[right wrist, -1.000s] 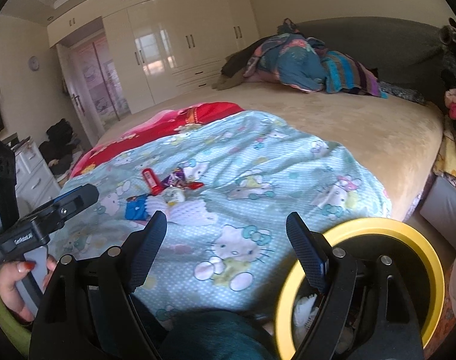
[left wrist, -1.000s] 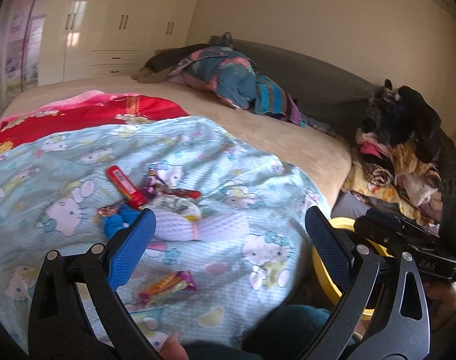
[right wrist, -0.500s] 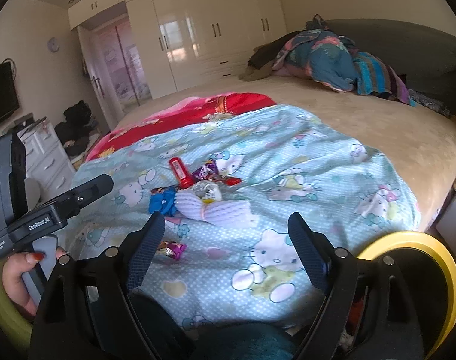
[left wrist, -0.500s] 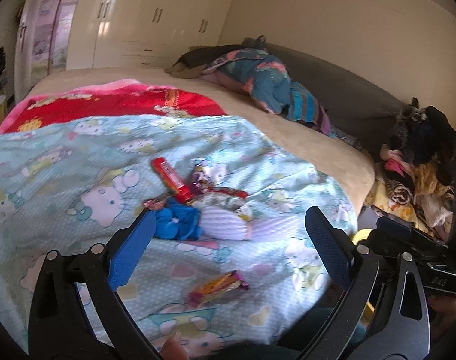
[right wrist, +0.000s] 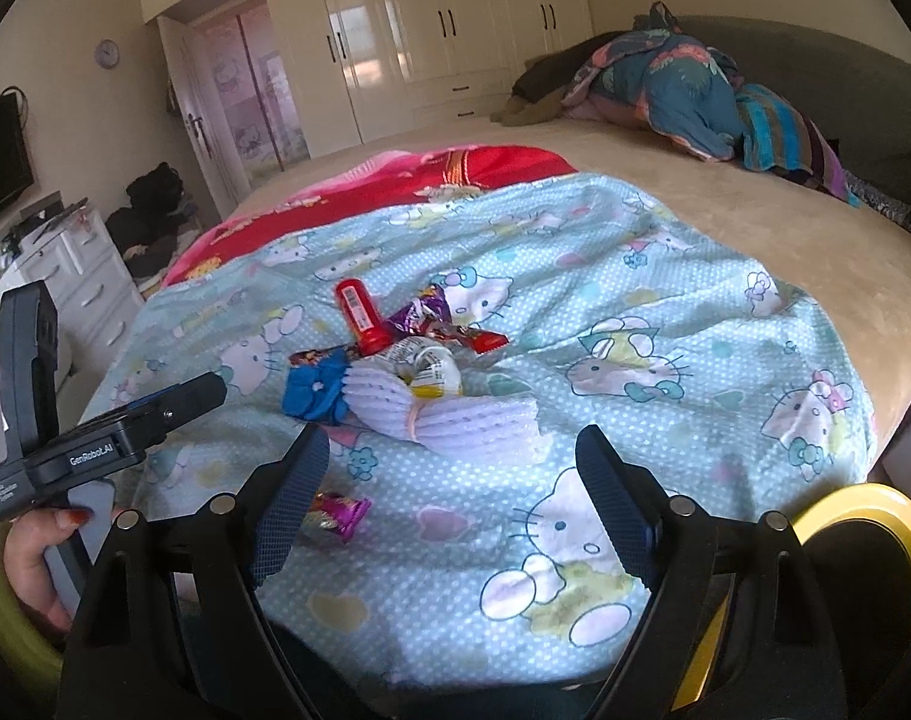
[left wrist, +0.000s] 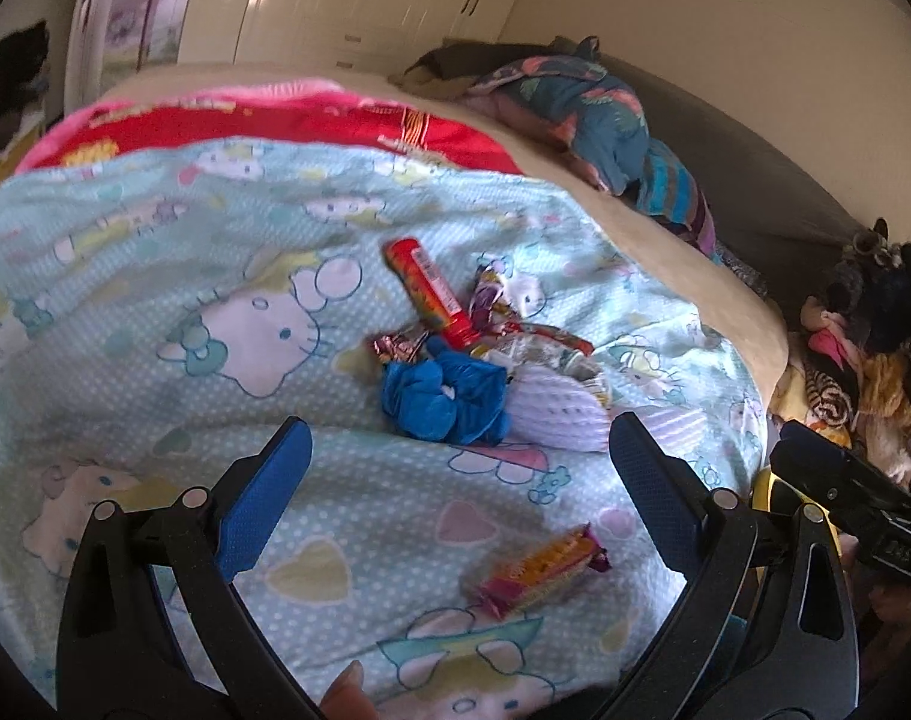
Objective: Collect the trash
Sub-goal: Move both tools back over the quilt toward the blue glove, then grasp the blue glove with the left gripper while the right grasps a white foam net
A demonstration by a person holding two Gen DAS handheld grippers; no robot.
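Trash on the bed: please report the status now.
Left gripper open, empty. Right gripper open, empty. Trash pile and lone wrapper on blanket, untouched. Nothing in the way.

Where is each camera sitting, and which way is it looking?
Left wrist: on the left gripper, jaws open, facing the bed with the wrapper nearest; a fingertip shows at the bottom.
Right wrist: on the right gripper, jaws open, facing the bed, the yellow bin at lower right; the hand holding the other gripper shows.
Both see the red tube.
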